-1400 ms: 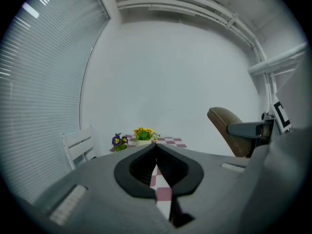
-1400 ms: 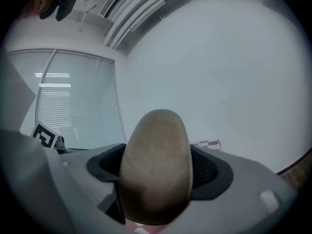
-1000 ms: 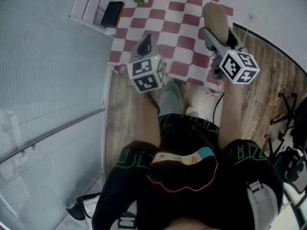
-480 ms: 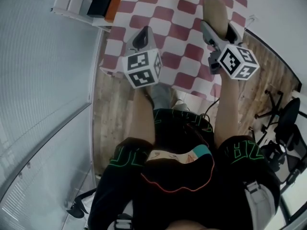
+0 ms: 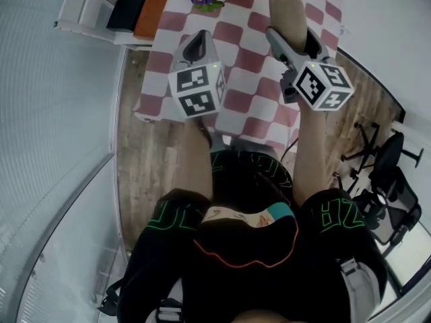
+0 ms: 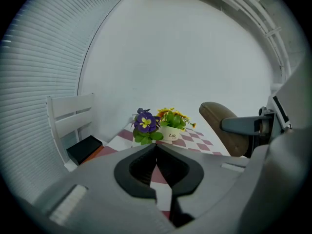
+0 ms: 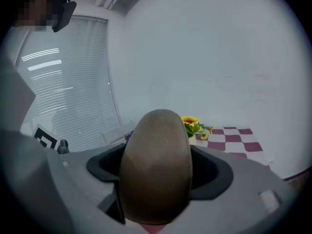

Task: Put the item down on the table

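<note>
Head view shows the person has stepped closer. The right gripper (image 5: 291, 32) now hangs over the table (image 5: 246, 79), its jaws pinching the brown oval item (image 5: 287, 9) in the air. The left gripper (image 5: 198, 44) has its jaws pressed together, empty. I think lowering comes next.

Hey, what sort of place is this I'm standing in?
Probably a small dining corner, maybe staged: a table under a red-and-white checkered cloth, a pot of flowers on it, a white chair beside it, a wooden floor.
</note>
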The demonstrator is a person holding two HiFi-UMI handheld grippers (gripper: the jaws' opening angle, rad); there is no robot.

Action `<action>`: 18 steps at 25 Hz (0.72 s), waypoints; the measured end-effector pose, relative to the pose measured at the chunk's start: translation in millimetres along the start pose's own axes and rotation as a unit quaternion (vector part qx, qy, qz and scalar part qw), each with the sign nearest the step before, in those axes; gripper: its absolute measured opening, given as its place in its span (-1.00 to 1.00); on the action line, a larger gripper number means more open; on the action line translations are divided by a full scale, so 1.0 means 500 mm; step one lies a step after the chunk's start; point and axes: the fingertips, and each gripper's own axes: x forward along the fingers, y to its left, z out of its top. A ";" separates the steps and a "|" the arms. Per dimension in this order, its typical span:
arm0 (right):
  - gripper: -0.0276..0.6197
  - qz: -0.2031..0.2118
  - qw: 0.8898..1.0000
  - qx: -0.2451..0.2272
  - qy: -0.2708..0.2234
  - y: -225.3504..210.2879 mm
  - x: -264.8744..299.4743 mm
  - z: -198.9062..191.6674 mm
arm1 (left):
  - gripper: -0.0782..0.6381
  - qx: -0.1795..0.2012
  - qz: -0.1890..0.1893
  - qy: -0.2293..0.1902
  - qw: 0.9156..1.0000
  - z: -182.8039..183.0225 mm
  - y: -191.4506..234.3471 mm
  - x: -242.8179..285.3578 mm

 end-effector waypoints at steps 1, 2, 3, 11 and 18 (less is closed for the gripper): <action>0.33 0.002 1.000 -0.005 0.002 0.000 0.012 0.004 | -0.76 -0.001 0.000 -0.001 1.000 0.003 0.004 0.008; 0.33 0.004 1.000 -0.009 0.005 0.001 0.023 0.004 | -0.76 -0.003 0.001 0.001 1.000 0.002 0.008 0.015; 0.33 0.007 1.000 -0.013 0.011 0.001 0.034 0.001 | -0.76 -0.006 0.003 0.003 1.000 -0.002 0.012 0.020; 0.33 0.037 0.995 -0.036 0.086 0.006 0.159 -0.064 | -0.76 -0.031 0.021 0.023 0.999 -0.027 0.048 0.064; 0.33 0.045 0.985 -0.041 0.164 0.003 0.239 -0.166 | -0.76 -0.048 0.034 0.037 0.998 -0.053 0.087 0.089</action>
